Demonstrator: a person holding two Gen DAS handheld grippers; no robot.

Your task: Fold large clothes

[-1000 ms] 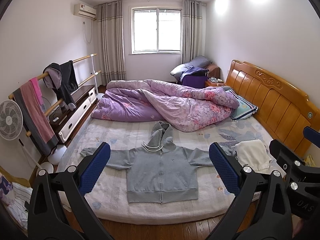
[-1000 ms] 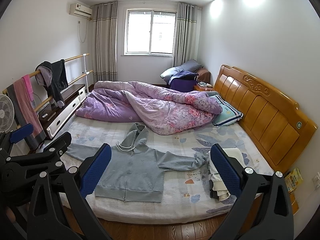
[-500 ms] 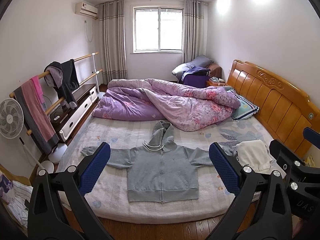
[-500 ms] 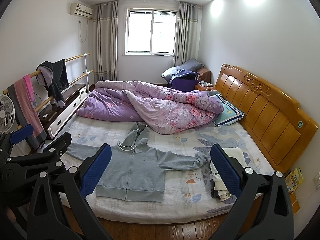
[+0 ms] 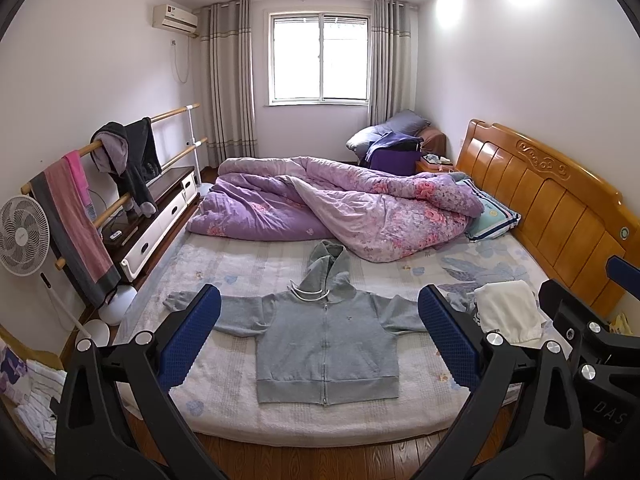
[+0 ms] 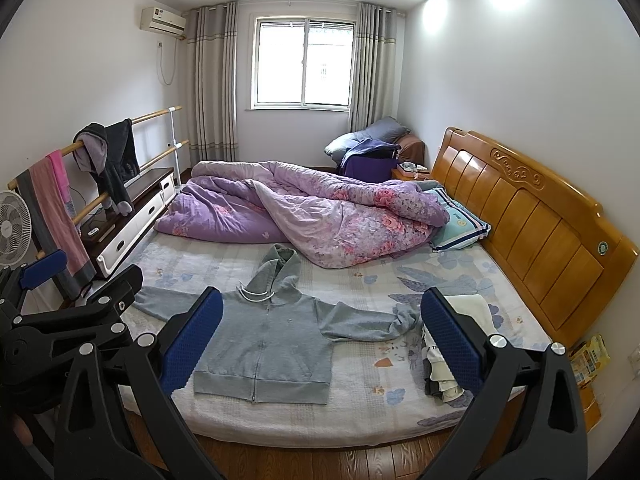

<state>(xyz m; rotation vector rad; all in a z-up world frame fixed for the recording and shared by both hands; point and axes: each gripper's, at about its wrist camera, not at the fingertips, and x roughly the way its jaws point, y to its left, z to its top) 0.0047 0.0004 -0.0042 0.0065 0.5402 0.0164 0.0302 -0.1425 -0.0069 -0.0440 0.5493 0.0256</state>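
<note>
A grey zip-up hoodie [image 5: 326,344] [image 6: 264,344] lies flat and face up on the near part of the bed [image 5: 240,276], sleeves spread out to both sides, hood pointing away. My left gripper [image 5: 320,340] is held wide open above the floor in front of the bed, well short of the hoodie, with nothing between its blue pads [image 5: 190,332]. My right gripper [image 6: 320,340] is also open and empty, off to the right of the left one; the left gripper's body [image 6: 68,320] shows at the right wrist view's left edge.
A rumpled purple floral quilt [image 5: 340,204] fills the far half of the bed. Folded pale clothes [image 5: 508,314] [image 6: 444,356] are stacked near the bed's right front. A wooden headboard [image 5: 552,208] stands right; a clothes rail [image 5: 100,172], fan [image 5: 22,236] and low cabinet [image 5: 160,216] stand left.
Both views have risen and tilted very slightly; the bed and hoodie sit a touch lower in frame. The hoodie lies as before and both grippers stay open.
</note>
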